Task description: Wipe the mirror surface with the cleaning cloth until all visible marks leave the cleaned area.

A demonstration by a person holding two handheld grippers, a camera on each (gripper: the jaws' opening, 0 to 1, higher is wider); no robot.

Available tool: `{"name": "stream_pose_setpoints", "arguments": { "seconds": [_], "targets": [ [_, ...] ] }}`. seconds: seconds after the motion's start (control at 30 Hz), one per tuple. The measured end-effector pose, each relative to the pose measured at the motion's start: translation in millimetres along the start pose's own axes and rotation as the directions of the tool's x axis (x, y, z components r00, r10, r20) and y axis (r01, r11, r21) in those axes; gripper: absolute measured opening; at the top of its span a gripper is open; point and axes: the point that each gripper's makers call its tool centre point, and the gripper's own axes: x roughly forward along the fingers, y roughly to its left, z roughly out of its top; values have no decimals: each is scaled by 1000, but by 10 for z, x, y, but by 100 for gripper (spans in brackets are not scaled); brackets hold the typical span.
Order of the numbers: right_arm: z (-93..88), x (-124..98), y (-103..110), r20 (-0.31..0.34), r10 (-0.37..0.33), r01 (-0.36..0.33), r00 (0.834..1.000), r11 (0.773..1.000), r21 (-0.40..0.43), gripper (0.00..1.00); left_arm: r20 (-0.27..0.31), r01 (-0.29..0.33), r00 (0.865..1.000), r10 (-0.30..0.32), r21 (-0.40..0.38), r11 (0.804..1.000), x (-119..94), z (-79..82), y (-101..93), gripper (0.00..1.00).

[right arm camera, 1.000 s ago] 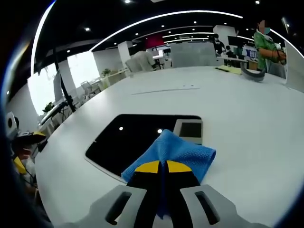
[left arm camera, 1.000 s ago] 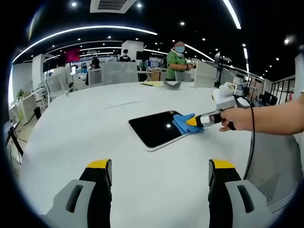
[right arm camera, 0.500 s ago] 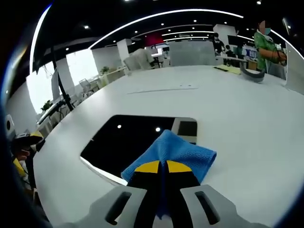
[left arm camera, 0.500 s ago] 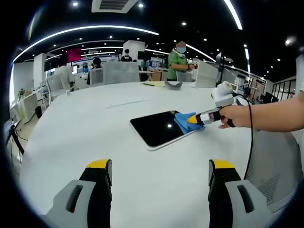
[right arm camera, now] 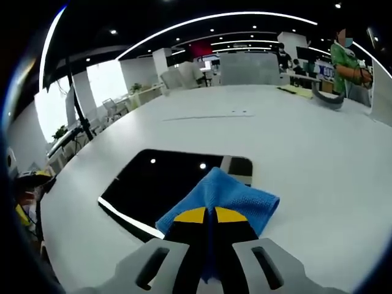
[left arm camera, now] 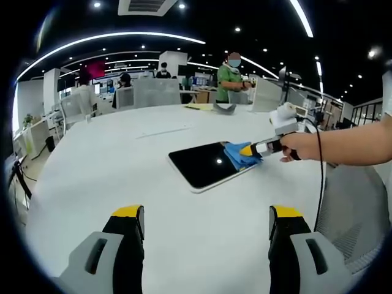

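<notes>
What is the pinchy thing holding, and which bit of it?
The right gripper pinches the blue cloth by its near edge, resting on the mirror. The left gripper holds nothing.

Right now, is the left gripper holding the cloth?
No. The left gripper is open and empty above the table, while the blue cloth is pinched in the right gripper at the mirror.

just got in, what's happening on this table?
A person is wiping a mirror lying flat on a white table. The right tongs are shut on a blue cloth, pressed onto the mirror's near corner. The left tongs are open, holding nothing, hovering over bare table short of the mirror.
</notes>
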Motion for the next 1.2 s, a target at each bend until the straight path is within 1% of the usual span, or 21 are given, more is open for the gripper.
{"name": "stream_pose_setpoints", "arguments": {
  "seconds": [0.7,1.2],
  "targets": [
    [203,270,-117,-5,-9,8,1000,999,-33,0,-27,-23,999,22,-13,1000,-7,-65,94,84],
    [281,360,-134,-4,-3,3,1000,999,-50,0,-42,-27,999,27,-14,1000,4,-93,115,84]
  ]
}}
